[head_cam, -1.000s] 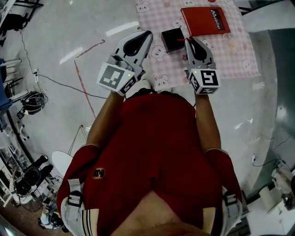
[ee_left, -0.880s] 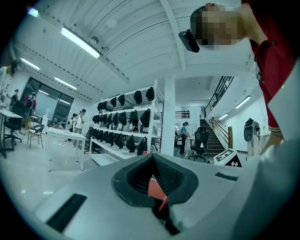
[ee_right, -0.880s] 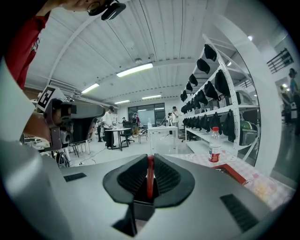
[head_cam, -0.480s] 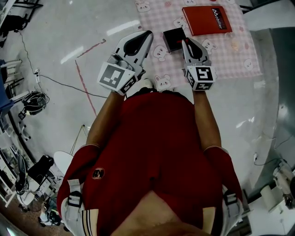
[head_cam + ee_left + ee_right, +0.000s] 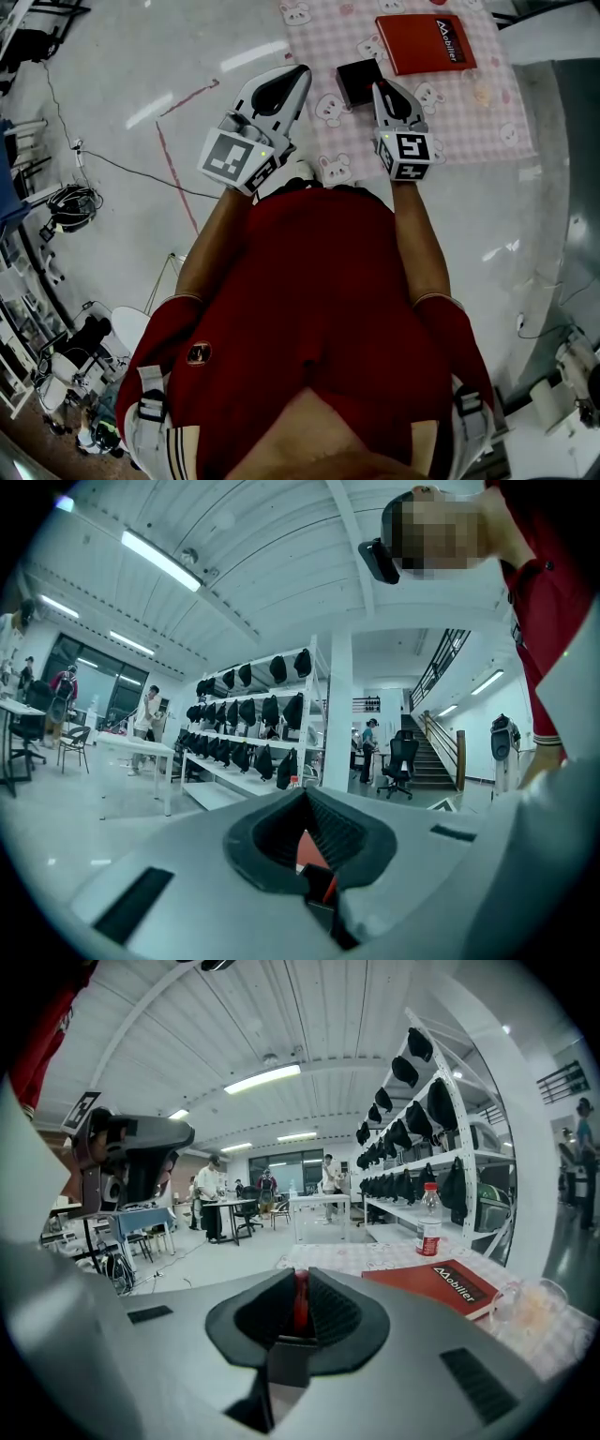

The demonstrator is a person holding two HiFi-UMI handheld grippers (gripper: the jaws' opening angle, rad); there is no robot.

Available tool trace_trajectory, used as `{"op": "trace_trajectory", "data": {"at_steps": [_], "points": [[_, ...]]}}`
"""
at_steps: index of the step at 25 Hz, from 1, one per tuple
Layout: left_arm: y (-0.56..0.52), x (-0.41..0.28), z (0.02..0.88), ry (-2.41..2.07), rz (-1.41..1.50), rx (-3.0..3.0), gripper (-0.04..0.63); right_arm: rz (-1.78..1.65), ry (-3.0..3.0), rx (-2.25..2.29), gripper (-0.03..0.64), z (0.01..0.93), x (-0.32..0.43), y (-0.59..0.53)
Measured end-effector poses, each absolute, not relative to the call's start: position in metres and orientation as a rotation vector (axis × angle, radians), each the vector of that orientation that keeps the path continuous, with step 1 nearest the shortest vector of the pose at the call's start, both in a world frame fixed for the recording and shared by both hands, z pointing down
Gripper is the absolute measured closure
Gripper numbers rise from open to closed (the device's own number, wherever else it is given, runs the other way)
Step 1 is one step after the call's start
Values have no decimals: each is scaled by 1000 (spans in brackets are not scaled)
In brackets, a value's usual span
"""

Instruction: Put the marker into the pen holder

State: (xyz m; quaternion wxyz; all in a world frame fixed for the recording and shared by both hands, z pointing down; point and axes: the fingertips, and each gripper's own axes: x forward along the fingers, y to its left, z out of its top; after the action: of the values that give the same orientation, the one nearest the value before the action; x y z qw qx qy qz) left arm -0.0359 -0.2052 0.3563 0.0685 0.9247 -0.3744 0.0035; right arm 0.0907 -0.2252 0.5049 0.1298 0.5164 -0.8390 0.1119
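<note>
In the head view a black square pen holder (image 5: 357,81) stands on a pink checked tablecloth (image 5: 469,127). My right gripper (image 5: 379,89) hovers with its tip at the holder's right edge. In the right gripper view its jaws (image 5: 300,1290) are shut on a red marker (image 5: 300,1305), which stands upright between the pads. That view does not show the holder. My left gripper (image 5: 297,71) hangs to the left of the cloth, over the floor, with its jaws together. A red patch shows through the slit in the left gripper view (image 5: 306,808); I cannot tell what it is.
A red book (image 5: 426,42) lies behind the holder, also seen as the red book (image 5: 437,1286) in the right gripper view. A small bottle (image 5: 428,1225) and a clear cup (image 5: 532,1309) stand on the cloth. Shelves, tables, chairs and people fill the room behind.
My right gripper has shifted a little to the left and forward, bringing its tip closer to the pen holder. The left gripper has stayed where it was.
</note>
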Motion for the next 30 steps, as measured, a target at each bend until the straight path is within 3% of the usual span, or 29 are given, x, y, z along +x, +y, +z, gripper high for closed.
{"op": "trace_trajectory", "data": {"at_steps": [30], "points": [[-200, -44, 362, -1112, 42, 2784, 589, 373, -2371, 1530, 569, 531, 101, -224]]}}
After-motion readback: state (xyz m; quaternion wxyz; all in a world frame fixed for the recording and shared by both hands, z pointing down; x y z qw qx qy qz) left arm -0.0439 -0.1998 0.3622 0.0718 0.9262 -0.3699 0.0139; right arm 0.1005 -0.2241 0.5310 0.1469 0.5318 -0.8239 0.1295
